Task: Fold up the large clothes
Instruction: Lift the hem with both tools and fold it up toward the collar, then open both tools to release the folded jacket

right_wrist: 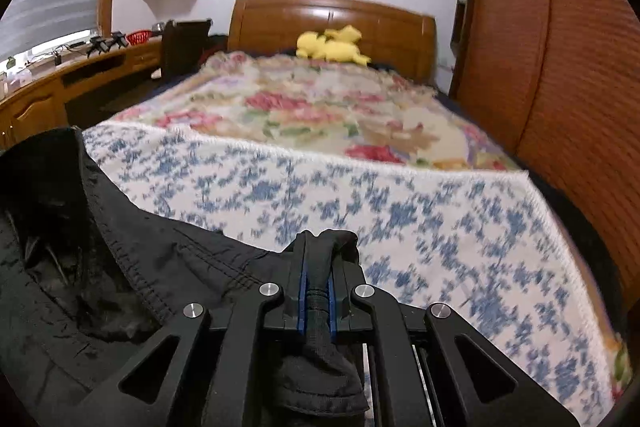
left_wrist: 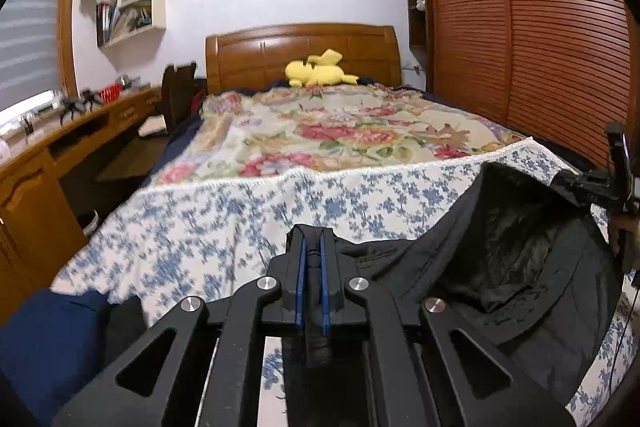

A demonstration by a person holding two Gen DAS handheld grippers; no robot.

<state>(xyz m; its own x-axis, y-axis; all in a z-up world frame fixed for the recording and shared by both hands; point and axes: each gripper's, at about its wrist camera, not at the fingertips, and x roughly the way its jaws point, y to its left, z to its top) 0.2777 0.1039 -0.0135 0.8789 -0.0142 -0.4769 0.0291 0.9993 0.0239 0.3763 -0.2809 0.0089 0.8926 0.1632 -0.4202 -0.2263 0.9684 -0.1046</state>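
A large black garment (left_wrist: 512,251) hangs stretched between both grippers above the near end of the bed. My left gripper (left_wrist: 313,247) is shut on one edge of it, dark cloth pinched between its blue pads. In the right wrist view the same garment (right_wrist: 80,259) spreads to the left, and my right gripper (right_wrist: 319,251) is shut on another edge, a fold of cloth bunched between the fingers. The right gripper (left_wrist: 588,183) also shows at the right edge of the left wrist view, holding the garment's far corner up. The garment's opening gapes toward the camera.
A blue-and-white flowered cover (left_wrist: 224,219) lies on the near half of the bed, a floral blanket (left_wrist: 340,131) beyond. A yellow plush toy (left_wrist: 320,69) rests by the wooden headboard (left_wrist: 304,47). A wooden desk (left_wrist: 60,147) runs along the left, louvred wardrobe doors (left_wrist: 540,27) on the right.
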